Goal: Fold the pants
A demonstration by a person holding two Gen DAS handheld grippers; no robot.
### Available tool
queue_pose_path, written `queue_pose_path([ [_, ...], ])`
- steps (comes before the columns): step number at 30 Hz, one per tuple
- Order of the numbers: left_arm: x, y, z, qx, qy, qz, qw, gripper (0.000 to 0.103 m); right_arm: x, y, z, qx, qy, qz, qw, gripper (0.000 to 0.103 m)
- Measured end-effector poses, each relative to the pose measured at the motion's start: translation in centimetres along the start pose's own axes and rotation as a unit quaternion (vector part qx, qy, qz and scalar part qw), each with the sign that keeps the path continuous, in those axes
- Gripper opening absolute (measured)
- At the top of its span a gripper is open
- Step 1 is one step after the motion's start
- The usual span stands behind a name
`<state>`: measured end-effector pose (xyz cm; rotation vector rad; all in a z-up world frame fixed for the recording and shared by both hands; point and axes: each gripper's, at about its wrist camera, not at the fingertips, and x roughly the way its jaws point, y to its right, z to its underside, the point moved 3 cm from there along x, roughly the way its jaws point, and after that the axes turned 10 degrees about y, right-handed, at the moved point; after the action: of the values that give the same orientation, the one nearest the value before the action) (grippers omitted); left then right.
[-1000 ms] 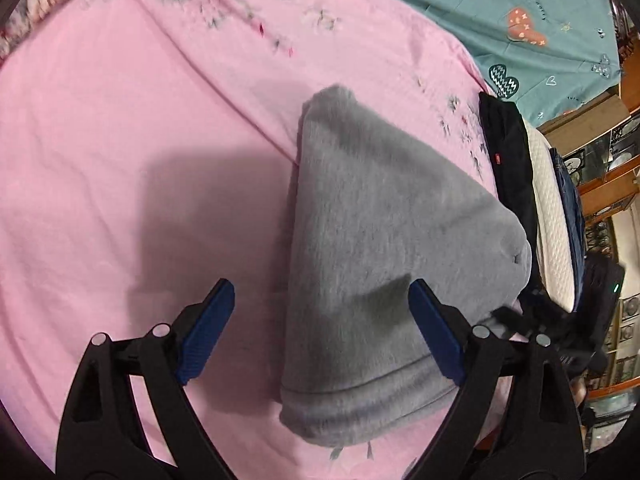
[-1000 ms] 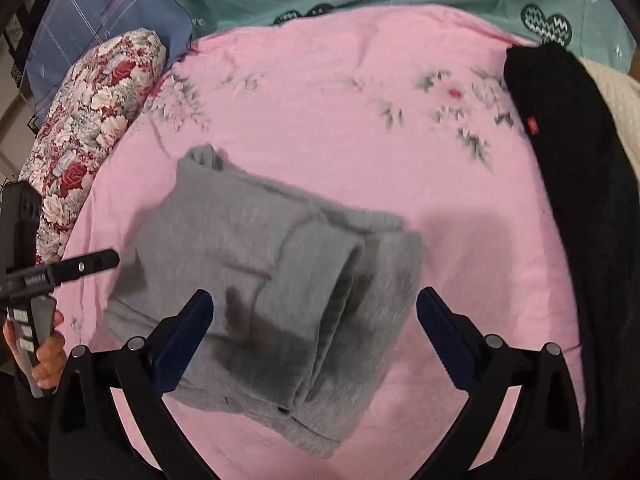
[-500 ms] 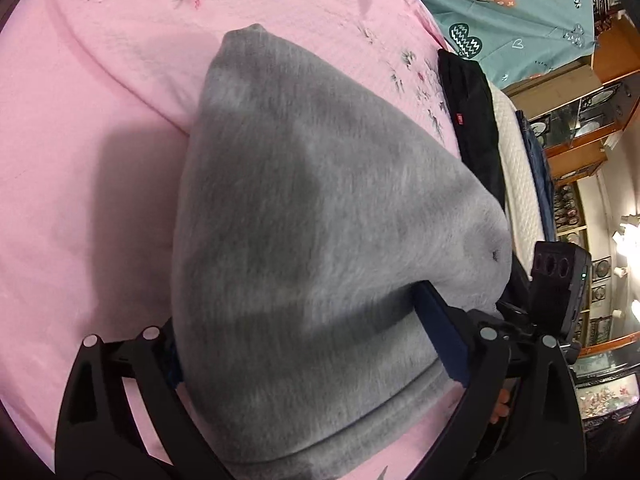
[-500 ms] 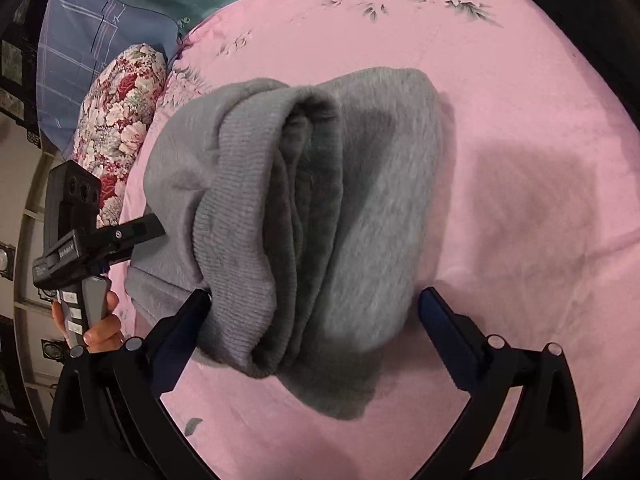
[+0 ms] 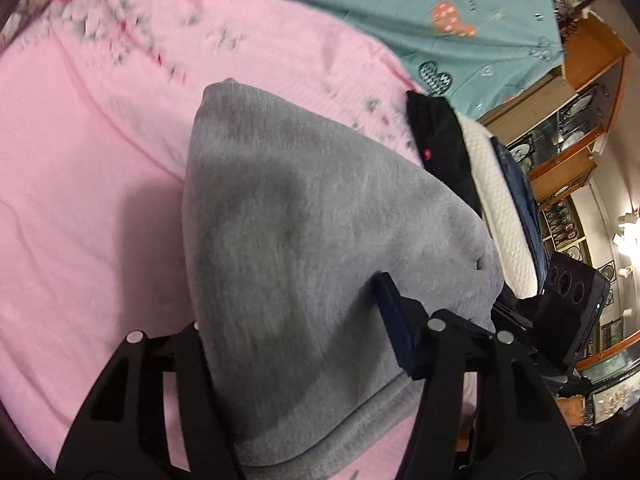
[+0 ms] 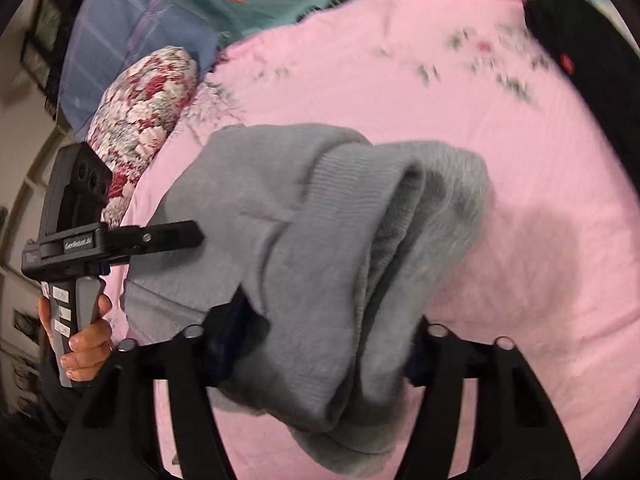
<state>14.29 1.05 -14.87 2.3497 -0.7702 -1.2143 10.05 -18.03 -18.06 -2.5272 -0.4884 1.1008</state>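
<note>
Pants [image 5: 320, 240], grey sweat fabric, folded into a thick bundle, sit w/ both ends gripped over the pink sheet [image 5: 80, 200]; left gripper [image 5: 296, 344] pinches one edge, cloth draped over its fingers; right gripper [image 6: 320, 344] is clamped on the ribbed-cuff end, layers bunched btwn its fingers. Beside the bundle lies a stack of black [image 5: 444, 148], white [image 5: 500, 208] & denim [image 5: 520, 188] garments; floral pillow [image 6: 148, 92] near sheet's far-left corner in right wrist view; teal cover [image 5: 400, 12] beyond.

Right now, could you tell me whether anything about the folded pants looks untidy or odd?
Nothing is damaged. The gray pants, gripped by both the left claw and right claw, form a bulky bundle with the ribbed waistband bulging unevenly.
</note>
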Motion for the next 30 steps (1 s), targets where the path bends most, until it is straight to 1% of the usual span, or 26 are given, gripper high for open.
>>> queue_pose_path([
  [1,-0.8,0.4,-0.1,0.002,0.009,0.003,1.0,0.054,-0.7,-0.5,-0.2,-0.008,0.006,-0.001,1.0,0.056],
  [3,-2.2,1.7,-1.1,0.008,0.025,0.01,0.9996,0.053,-2.3,-0.9,-0.8,-0.007,0.02,-0.006,1.0,0.055],
  [6,-2.9,3.6,-4.2,0.041,0.032,-0.006,0.9986,0.053,-4.3,-1.3,-2.4,-0.009,0.04,-0.015,0.999,0.055],
  [9,-1.3,4.1,-9.3,0.047,0.024,-0.025,0.9983,0.053,-4.5,-1.8,-5.8,-0.017,0.044,-0.025,0.999,0.055],
  [12,1.9,2.3,-15.0,0.031,0.028,-0.034,0.9986,0.053,-3.1,-1.4,-10.6,-0.03,0.046,-0.028,0.998,0.055],
  [15,6.2,-0.1,-20.0,0.025,0.036,-0.054,0.9976,0.053,0.5,-0.4,-15.3,-0.051,0.063,-0.023,0.996,0.055],
  [16,7.9,-1.3,-22.0,0.023,0.041,-0.058,0.9972,0.053,1.9,0.0,-16.6,-0.05,0.063,-0.022,0.997,0.055],
  [18,10.6,-3.3,-24.9,0.015,0.049,-0.059,0.997,0.053,5.9,1.0,-20.0,-0.05,0.053,-0.016,0.997,0.055],
  [20,13.6,-6.0,-27.4,-0.004,0.047,-0.059,0.9972,0.053,9.8,1.8,-23.4,-0.061,0.049,-0.01,0.997,0.055],
  [23,16.9,-8.9,-29.1,-0.012,0.04,-0.065,0.997,0.053,15.3,3.3,-27.2,-0.067,0.034,-0.01,0.997,0.055],
  [25,18.4,-10.3,-28.9,-0.009,0.036,-0.066,0.9971,0.053,18.6,4.6,-28.4,-0.068,0.022,-0.016,0.997,0.055],
  [26,18.8,-10.8,-28.8,-0.001,0.039,-0.058,0.9975,0.054,19.7,4.9,-28.6,-0.072,0.017,-0.017,0.997,0.055],
  [27,18.9,-10.9,-28.7,0.005,0.041,-0.054,0.9977,0.059,20.8,5.2,-28.6,-0.074,0.012,-0.018,0.997,0.055],
  [28,19.1,-11.2,-28.6,0.011,0.042,-0.054,0.9976,0.069,21.6,5.5,-28.4,-0.077,0.009,-0.017,0.997,0.056],
  [29,19.3,-11.4,-28.6,0.012,0.04,-0.06,0.9974,0.077,22.0,5.9,-28.1,-0.078,0.01,-0.019,0.997,0.06],
  [30,19.4,-11.7,-28.4,0.013,0.035,-0.076,0.9964,0.092,22.1,6.4,-27.8,-0.074,0.012,-0.026,0.997,0.063],
])
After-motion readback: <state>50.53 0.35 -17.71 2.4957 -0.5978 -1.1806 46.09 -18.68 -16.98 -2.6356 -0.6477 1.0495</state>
